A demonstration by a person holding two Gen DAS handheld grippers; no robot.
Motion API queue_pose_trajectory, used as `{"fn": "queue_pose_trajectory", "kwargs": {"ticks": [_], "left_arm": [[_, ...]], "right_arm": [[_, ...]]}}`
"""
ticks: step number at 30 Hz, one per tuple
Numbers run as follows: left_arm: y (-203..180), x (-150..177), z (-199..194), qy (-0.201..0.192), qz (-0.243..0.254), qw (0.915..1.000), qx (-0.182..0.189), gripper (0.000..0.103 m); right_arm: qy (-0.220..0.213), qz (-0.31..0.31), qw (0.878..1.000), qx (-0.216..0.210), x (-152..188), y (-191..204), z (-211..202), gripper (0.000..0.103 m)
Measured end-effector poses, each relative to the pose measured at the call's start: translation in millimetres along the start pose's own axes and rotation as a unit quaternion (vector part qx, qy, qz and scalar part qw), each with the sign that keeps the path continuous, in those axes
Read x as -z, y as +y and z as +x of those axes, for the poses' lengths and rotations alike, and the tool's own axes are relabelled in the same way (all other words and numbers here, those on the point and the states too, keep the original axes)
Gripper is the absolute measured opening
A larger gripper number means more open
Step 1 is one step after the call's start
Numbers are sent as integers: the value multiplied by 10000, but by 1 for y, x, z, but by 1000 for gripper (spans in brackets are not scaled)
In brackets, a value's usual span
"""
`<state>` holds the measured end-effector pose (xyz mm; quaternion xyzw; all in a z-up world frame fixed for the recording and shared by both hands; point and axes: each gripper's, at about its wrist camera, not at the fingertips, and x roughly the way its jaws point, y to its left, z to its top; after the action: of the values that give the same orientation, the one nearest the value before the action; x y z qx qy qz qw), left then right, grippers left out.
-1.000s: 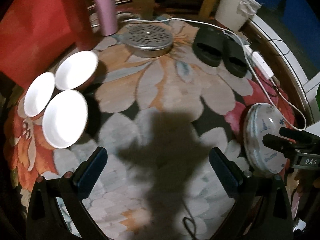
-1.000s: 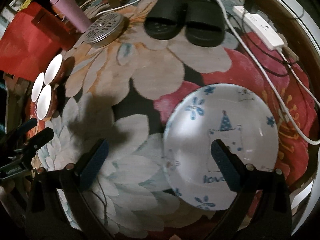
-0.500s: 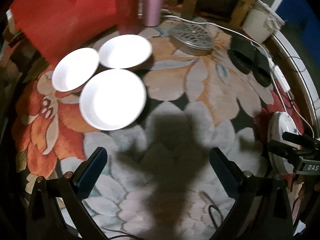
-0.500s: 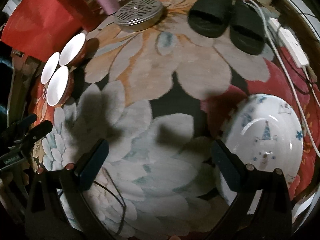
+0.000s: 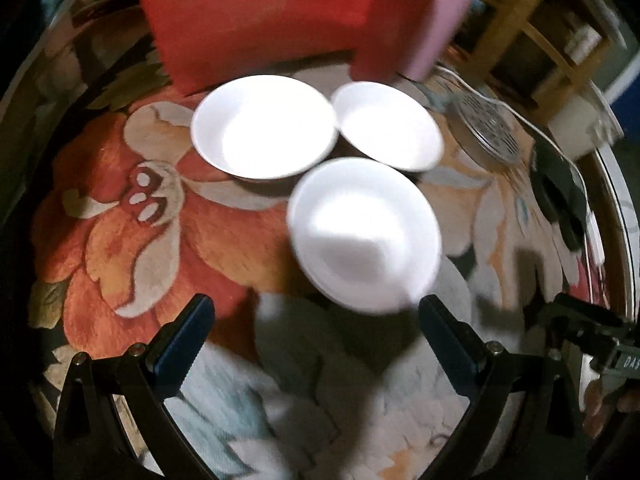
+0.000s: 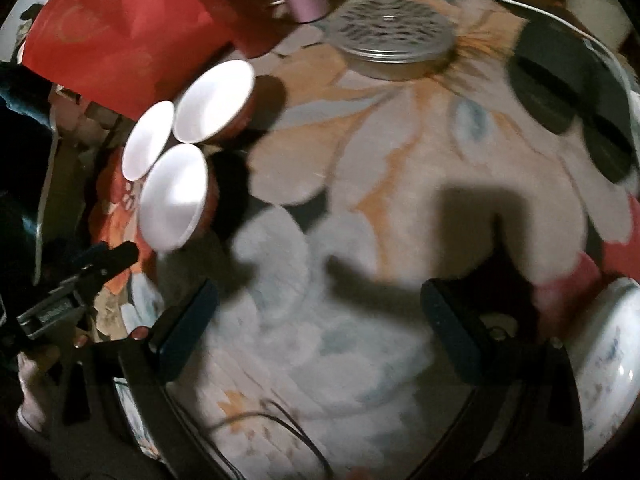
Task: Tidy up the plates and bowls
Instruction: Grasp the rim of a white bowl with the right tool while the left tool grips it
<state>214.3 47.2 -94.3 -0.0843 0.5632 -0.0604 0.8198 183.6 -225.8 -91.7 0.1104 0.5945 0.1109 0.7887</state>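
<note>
Here three white bowls (image 5: 364, 236) sit upright and empty, touching in a cluster on the floral rug (image 5: 132, 240); the nearest lies just beyond the spread, empty left hand-held gripper (image 5: 316, 320). The right hand-held gripper (image 6: 320, 312) is likewise released, with the patterned plate (image 6: 612, 360) just right of it.

The three round white bowls (image 5: 364, 236) looked like glossy glazed ceramic, smooth inside, with a red-brown outer wall (image 6: 210, 204) showing from the right wrist view. The flower-patterned rug (image 5: 132, 232) beneath them was matt woven pile, soft and slightly rough. The round perforated lid (image 6: 390, 38) appeared to be dull grey metal. The blue-printed white plate (image 6: 612, 364) shone like glazed porcelain. The black slippers (image 6: 560, 84) looked matt, rubbery. The blue gripper pads (image 5: 184, 344) seemed matt, on black plastic fingers.
</note>
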Motion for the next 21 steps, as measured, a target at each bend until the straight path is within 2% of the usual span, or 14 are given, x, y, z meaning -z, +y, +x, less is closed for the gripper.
{"fn": "queue_pose_trajectory", "kwargs": {"ticks": [3, 4, 6, 8, 9, 10, 11, 13, 15, 17, 18, 19, 21], "left_arm": [[12, -8, 10, -18, -141, 9999, -19, 96], [14, -10, 14, 17, -188, 9998, 16, 91], [18, -15, 21, 68, -236, 9997, 61, 87], [20, -19, 26, 49, -259, 9996, 107, 82], [19, -21, 28, 30, -242, 9996, 115, 80], [19, -23, 30, 17, -223, 9997, 117, 69], [18, -25, 32, 24, -207, 9997, 125, 53], [16, -30, 38, 86, -173, 9997, 161, 44], [12, -33, 43, 101, -110, 9997, 206, 42], [7, -35, 48, 90, -39, 9998, 182, 32], [4, -36, 51, 112, 2, 9998, 180, 28], [2, -36, 54, 167, 37, 9997, 166, 20], [0, -36, 58, 216, 69, 9997, 78, 14]], "right_arm": [[14, -101, 9997, -207, -14, 17, 15, 88], [31, -135, 9994, -305, -19, 24, 22, 85], [54, -147, 9988, -475, -27, 32, 31, 84], [73, -134, 9979, -634, -35, 40, 40, 78], [97, -146, 9975, -690, -39, 45, 46, 70], [108, -161, 9974, -701, -42, 48, 50, 64], [99, -182, 9973, -706, -44, 51, 54, 61], [98, -198, 9971, -731, -49, 58, 62, 51], [152, -185, 9969, -750, -52, 64, 69, 44], [254, -172, 9967, -757, -54, 68, 79, 39], [331, -131, 9963, -780, -54, 69, 84, 32], [402, -91, 9960, -791, -54, 69, 88, 21], [521, -8, 9953, -816, -53, 68, 95, 10]]}}
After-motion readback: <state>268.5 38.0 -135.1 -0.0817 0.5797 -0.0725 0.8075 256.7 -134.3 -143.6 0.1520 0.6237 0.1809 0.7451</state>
